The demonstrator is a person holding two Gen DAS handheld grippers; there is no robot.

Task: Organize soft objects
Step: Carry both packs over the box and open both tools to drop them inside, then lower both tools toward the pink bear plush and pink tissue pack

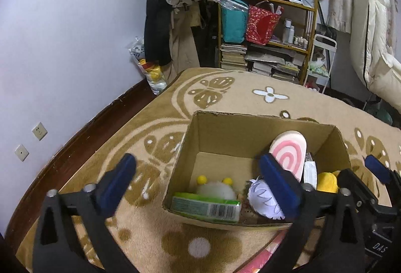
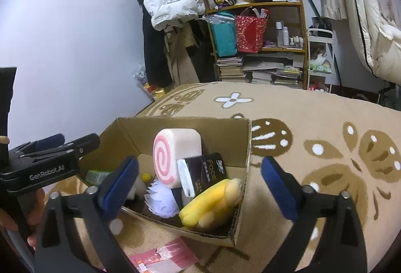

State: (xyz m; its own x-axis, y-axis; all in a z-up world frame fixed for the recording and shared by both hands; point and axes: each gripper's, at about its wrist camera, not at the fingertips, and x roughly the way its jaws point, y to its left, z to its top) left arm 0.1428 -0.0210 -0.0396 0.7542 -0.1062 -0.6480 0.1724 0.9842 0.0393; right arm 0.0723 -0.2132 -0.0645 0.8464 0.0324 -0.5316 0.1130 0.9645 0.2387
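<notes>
An open cardboard box (image 1: 225, 131) (image 2: 246, 147) sits on the patterned rug. Inside it lie a pink swirl-roll plush (image 1: 292, 152) (image 2: 175, 150), a yellow banana plush (image 2: 213, 200) (image 1: 325, 181), a pale purple spiky plush (image 1: 263, 197) (image 2: 160, 200), a white round plush with yellow knobs (image 1: 216, 187) and a green packet (image 1: 208, 206). A black box (image 2: 205, 172) leans by the roll. My left gripper (image 1: 200, 187) is open and empty over the box's near left corner. My right gripper (image 2: 200, 187) is open and empty above the box's near right side.
The beige and brown rug (image 2: 325, 147) spreads all around. A pink packet (image 2: 165, 258) lies in front of the box. A cluttered wooden shelf (image 1: 265, 35), hanging coats (image 1: 175, 10) and bedding (image 1: 376, 47) stand at the back. The wall (image 1: 62, 47) is on the left.
</notes>
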